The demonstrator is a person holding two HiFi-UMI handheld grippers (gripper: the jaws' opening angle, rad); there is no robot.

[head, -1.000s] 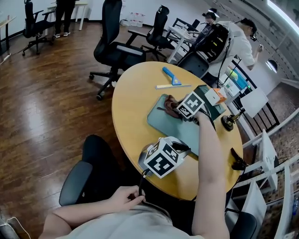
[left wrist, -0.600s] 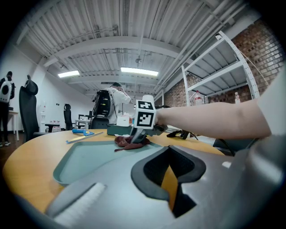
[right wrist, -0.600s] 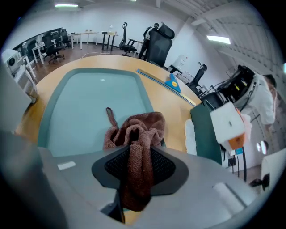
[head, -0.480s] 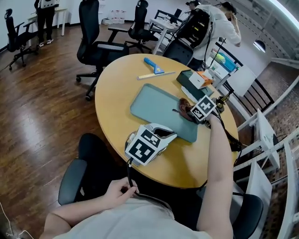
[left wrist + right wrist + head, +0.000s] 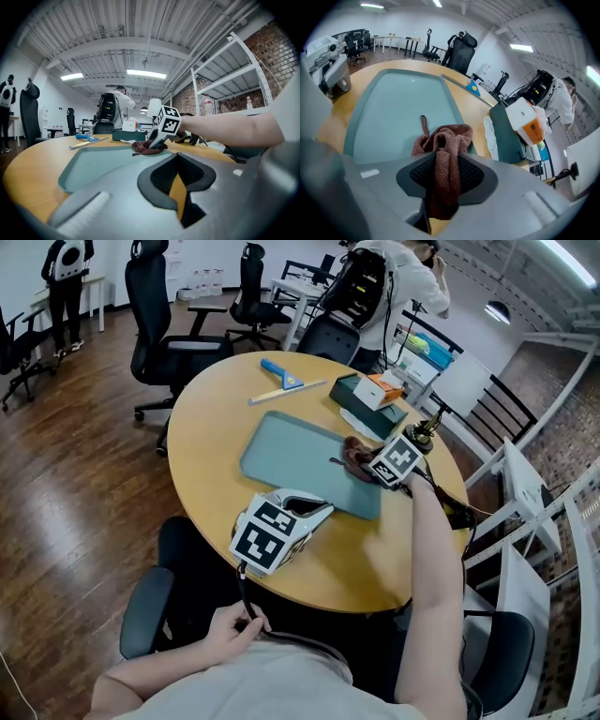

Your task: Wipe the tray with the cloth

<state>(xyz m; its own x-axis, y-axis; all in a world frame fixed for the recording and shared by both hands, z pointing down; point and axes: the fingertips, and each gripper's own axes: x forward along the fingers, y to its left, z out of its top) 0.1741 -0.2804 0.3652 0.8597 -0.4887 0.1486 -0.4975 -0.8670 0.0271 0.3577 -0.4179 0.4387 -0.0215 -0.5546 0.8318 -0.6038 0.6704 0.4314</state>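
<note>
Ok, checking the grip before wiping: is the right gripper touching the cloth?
Touching. The right gripper view shows the brown cloth clamped between the jaws of the right gripper, bunched out in front over the teal tray.

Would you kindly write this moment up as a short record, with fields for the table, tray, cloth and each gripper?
surface: round wooden table
tray: teal, flat on the table, no items on it besides the cloth
cloth: brown, bunched, resting at the tray edge nearest the green box
right gripper: jaws closed on the cloth
left gripper: low over the table by the tray's near end, jaws nearly together, nothing between them
other items: blue scraper beyond the tray
</note>
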